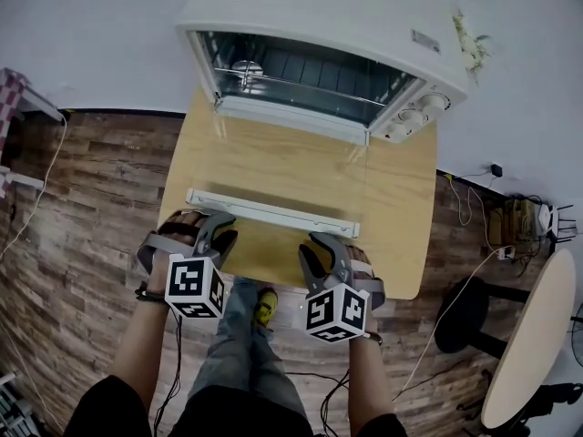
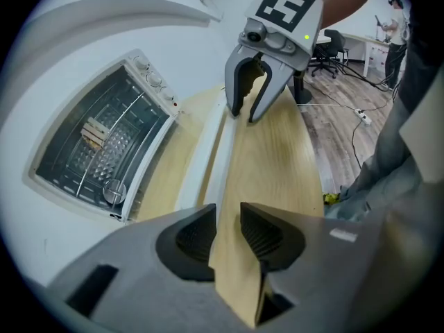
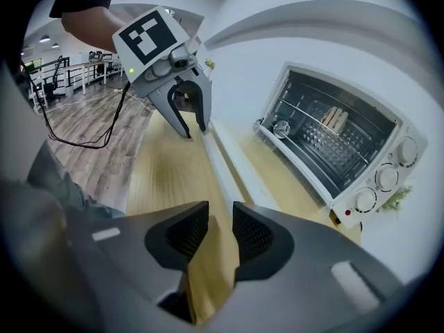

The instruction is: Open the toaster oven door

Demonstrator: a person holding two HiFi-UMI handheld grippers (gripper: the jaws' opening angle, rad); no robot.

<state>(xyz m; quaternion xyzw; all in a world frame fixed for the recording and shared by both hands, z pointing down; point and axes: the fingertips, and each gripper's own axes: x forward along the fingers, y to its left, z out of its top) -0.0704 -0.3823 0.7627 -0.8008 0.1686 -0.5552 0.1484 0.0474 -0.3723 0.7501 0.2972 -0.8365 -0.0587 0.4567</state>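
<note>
The toaster oven (image 1: 364, 25) sits at the back of the wooden surface (image 1: 405, 244). Its glass door (image 1: 273, 167) hangs open and lies flat. The left gripper (image 1: 223, 230) and right gripper (image 1: 319, 247) are right by the door's white handle (image 1: 273, 212). Both sets of jaws are a little apart and hold nothing.

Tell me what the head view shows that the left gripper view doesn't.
Head view only: the marker cube on the left gripper, and a leafy sprig on the toaster oven. Left gripper view only: a pale piece inside it, and office chairs behind. Both: the oven, its door lying open, the wooden table, the right gripper.
</note>
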